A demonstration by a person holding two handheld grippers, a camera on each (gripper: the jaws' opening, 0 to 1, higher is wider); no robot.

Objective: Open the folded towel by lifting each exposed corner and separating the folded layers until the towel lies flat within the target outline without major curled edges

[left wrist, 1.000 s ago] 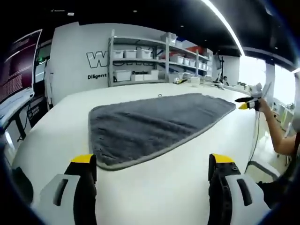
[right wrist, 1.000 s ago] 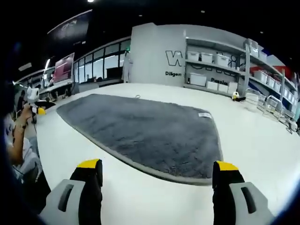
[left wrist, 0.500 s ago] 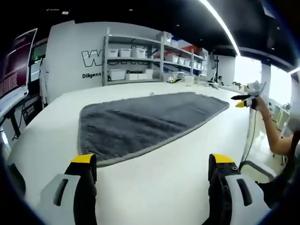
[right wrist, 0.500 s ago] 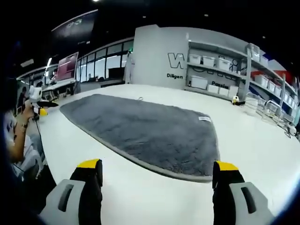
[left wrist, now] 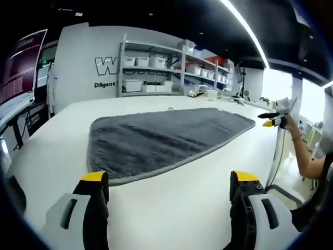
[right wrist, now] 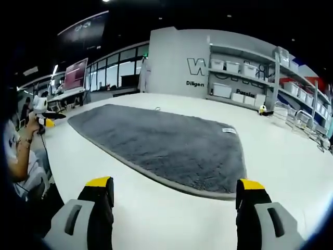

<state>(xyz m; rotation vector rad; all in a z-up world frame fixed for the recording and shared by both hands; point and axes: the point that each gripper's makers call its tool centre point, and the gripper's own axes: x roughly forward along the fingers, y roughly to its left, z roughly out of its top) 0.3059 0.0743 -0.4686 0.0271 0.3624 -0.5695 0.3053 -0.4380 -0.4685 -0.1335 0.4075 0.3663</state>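
Note:
A grey plush towel (left wrist: 161, 136) lies spread flat on the white table (left wrist: 182, 208), its edges flat against the surface. In the right gripper view the same towel (right wrist: 166, 143) shows a small white label near its right edge. My left gripper (left wrist: 170, 179) hangs open above the table, short of the towel's near corner. My right gripper (right wrist: 176, 187) is open too, just off the towel's near edge, holding nothing. In the left gripper view the right gripper (left wrist: 273, 117) shows far right in a person's hand. In the right gripper view the left gripper (right wrist: 42, 114) appears at far left.
Metal shelves (left wrist: 156, 70) with white bins stand behind the table against a wall with lettering. The same shelves (right wrist: 250, 78) show in the right gripper view. A monitor (right wrist: 75, 74) and desks sit at the back left. A person's arm (left wrist: 307, 156) reaches in at right.
Both views have shifted a little with the hands. The towel lies the same on the table, and both grippers stay open.

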